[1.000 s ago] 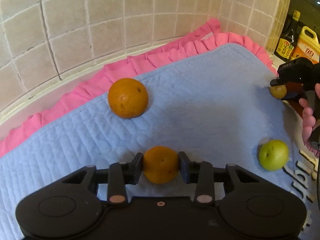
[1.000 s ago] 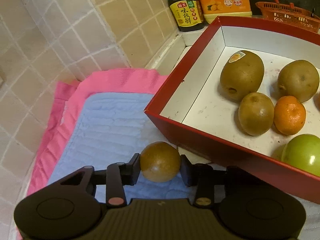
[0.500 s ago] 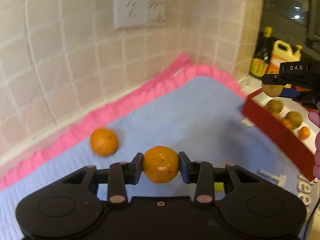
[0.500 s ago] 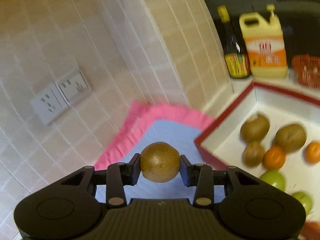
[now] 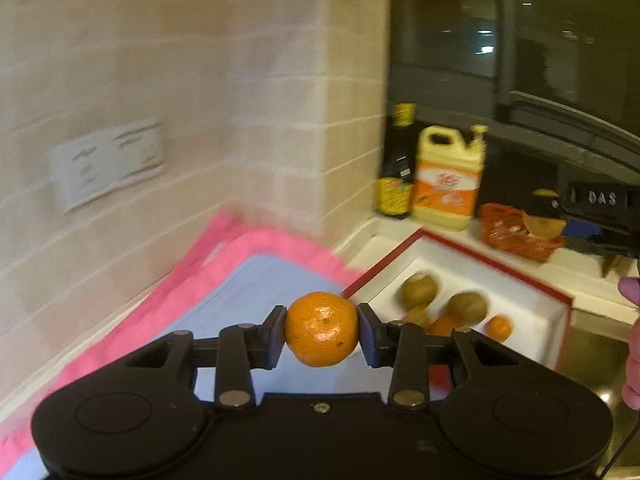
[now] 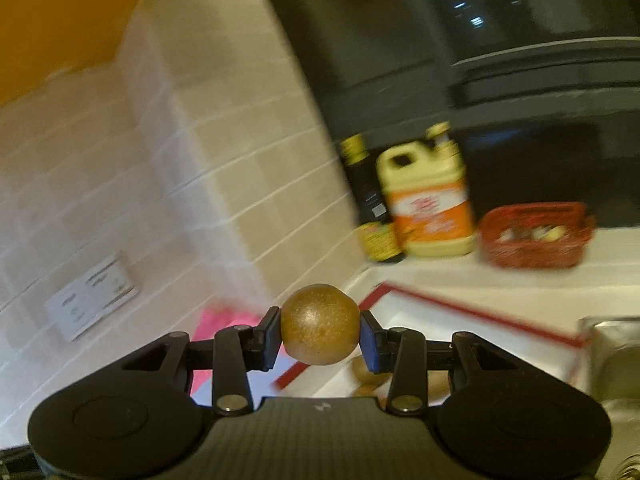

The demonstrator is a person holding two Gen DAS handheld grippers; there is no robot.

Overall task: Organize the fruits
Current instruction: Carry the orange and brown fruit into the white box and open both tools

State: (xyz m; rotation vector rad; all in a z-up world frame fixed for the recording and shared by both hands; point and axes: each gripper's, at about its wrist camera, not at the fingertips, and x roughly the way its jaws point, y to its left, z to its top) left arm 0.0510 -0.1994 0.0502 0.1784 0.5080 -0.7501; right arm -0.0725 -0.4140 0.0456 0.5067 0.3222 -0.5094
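My left gripper (image 5: 321, 330) is shut on a small orange mandarin (image 5: 321, 328), held in the air above the blue mat (image 5: 256, 292). Beyond it lies the red box (image 5: 460, 248) with a white inside, holding several brown fruits (image 5: 466, 306) and small oranges (image 5: 499, 328). My right gripper (image 6: 320, 326) is shut on a round brown fruit (image 6: 319, 323), raised over the near corner of the red box (image 6: 472, 312). The same right gripper shows in the left wrist view at the far right as a black tool (image 5: 596, 208) with the brown fruit (image 5: 542, 226) in it.
A dark sauce bottle (image 5: 396, 168), a yellow detergent jug (image 5: 448, 178) and a red basket (image 5: 516, 228) stand on the ledge behind the box. The tiled wall carries a socket plate (image 5: 108, 162). A pink frilled cloth (image 5: 224, 248) edges the mat. A steel sink rim (image 6: 612, 352) lies right.
Both grippers have risen and swung right with their fruits still clamped. The view has left the mat and its loose fruits and now takes in the box, ledge and dark window.
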